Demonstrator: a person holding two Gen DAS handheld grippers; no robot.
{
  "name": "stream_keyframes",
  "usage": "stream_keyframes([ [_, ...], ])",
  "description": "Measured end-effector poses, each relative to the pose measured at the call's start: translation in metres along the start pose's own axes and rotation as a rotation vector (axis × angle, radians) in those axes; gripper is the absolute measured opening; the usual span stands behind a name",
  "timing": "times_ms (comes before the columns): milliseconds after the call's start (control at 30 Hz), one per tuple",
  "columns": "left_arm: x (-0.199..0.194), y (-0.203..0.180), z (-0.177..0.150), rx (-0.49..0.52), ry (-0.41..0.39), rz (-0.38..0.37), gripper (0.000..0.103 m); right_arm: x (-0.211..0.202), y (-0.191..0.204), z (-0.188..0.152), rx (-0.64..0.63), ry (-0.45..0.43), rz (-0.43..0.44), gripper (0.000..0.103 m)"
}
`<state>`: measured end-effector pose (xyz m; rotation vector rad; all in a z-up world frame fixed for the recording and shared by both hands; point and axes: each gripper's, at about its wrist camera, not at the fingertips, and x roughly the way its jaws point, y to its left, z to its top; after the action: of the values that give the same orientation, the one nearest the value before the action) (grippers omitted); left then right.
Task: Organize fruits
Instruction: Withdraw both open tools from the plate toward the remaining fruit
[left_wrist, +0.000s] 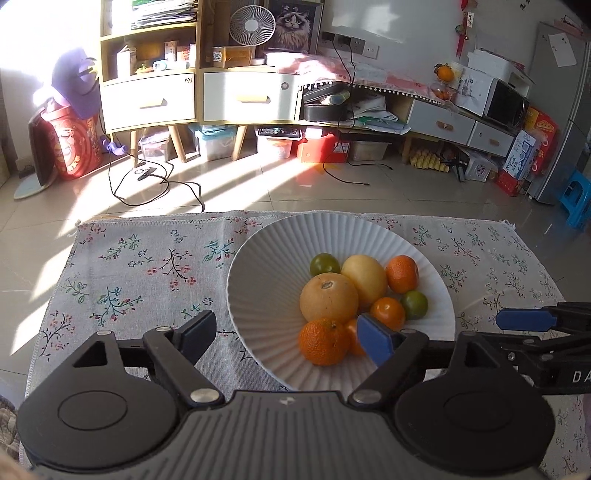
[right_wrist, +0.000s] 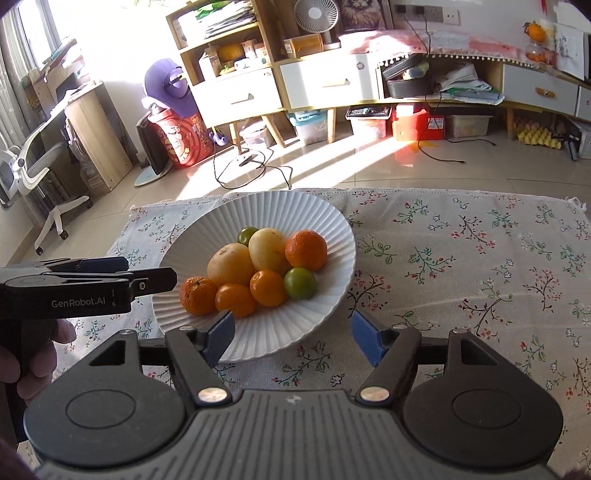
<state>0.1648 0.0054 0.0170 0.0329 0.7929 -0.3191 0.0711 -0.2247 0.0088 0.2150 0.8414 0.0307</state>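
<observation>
A white ribbed bowl (left_wrist: 266, 258) (right_wrist: 273, 210) on the floral cloth holds several fruits: a large yellow-orange citrus (left_wrist: 328, 297) (right_wrist: 231, 264), a yellow fruit (left_wrist: 364, 275) (right_wrist: 267, 247), several small oranges such as the front mandarin (left_wrist: 323, 341) (right_wrist: 197, 295), and two green fruits (left_wrist: 324, 264) (right_wrist: 300, 282). My left gripper (left_wrist: 286, 338) is open and empty at the bowl's near left rim. My right gripper (right_wrist: 291, 334) is open and empty at the bowl's near right rim; its fingers (left_wrist: 524, 319) reach in from the right in the left wrist view.
The floral tablecloth (left_wrist: 147, 273) (right_wrist: 461, 258) covers the table, with its far edge toward the tiled floor. Shelves, drawers, storage boxes and cables stand across the room. A blue stool (left_wrist: 576, 199) stands at the far right.
</observation>
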Motion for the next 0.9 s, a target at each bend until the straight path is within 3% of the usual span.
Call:
stream_keyframes([
  [433,-0.033,0.007,-0.034,0.04,0.011,0.028,0.098,-0.021,0.008,-0.022,-0.013,0.01,-0.01,0.082],
  [667,-0.041,0.017,-0.061,0.019,0.038,0.031,0.099,-0.023,0.013,-0.029,-0.023,0.012,-0.002,0.088],
  [900,-0.045,0.016,-0.084,0.053,0.032,0.045,0.099,-0.017,0.028,-0.041,-0.117,0.025,-0.012,0.091],
])
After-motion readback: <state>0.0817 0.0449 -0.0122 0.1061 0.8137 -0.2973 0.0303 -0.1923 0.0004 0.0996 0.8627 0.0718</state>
